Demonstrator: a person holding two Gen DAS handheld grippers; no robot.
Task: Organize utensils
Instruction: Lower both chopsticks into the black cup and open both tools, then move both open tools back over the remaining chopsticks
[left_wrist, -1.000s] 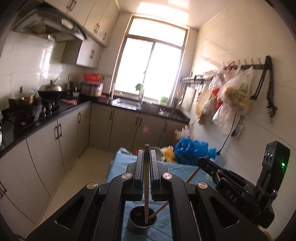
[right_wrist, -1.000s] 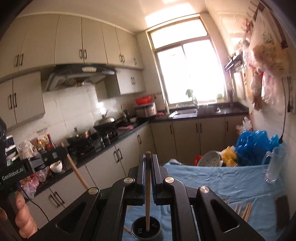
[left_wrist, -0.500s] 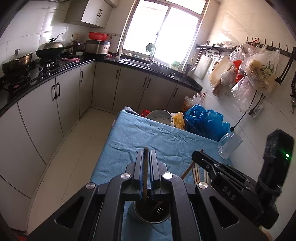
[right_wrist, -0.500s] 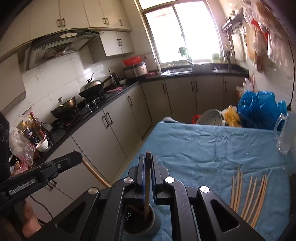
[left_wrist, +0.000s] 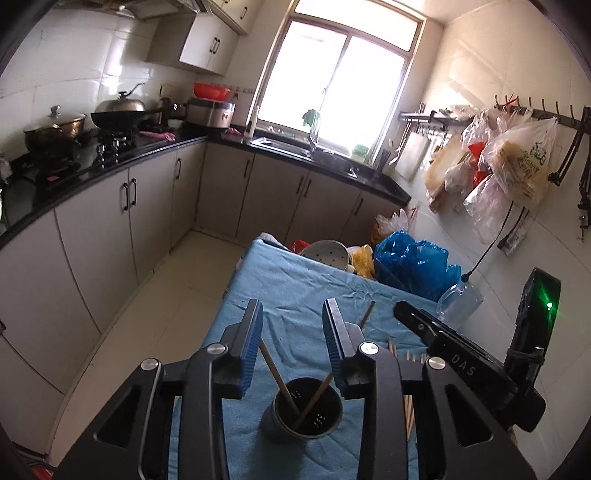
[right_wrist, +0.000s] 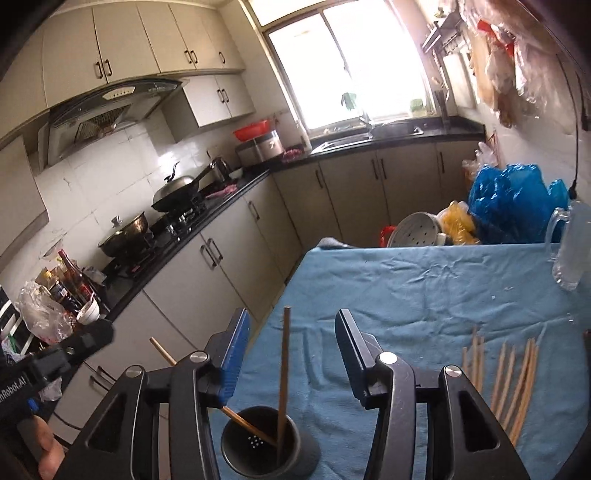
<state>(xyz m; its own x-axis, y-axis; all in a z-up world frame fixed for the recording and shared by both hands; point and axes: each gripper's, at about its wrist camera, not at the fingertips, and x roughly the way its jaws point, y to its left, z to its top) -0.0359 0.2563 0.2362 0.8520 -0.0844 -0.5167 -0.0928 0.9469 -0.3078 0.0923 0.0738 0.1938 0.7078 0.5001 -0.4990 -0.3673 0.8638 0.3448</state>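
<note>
A dark round utensil holder stands near the front of the blue-clothed table; it also shows in the right wrist view. Two wooden chopsticks lean inside it, one upright in the right wrist view. My left gripper is open just above the holder. My right gripper is open above it too. Several loose chopsticks lie on the cloth to the right. The right gripper's body shows at the right of the left wrist view.
A clear glass mug stands at the table's right edge. A blue plastic bag and a metal strainer sit beyond the far end. Cabinets and a stove counter run along the left. Bags hang on the right wall.
Both grippers have opened and let their chopsticks go; the chopsticks now lean in the holder. Both views have tilted to look over the table.
</note>
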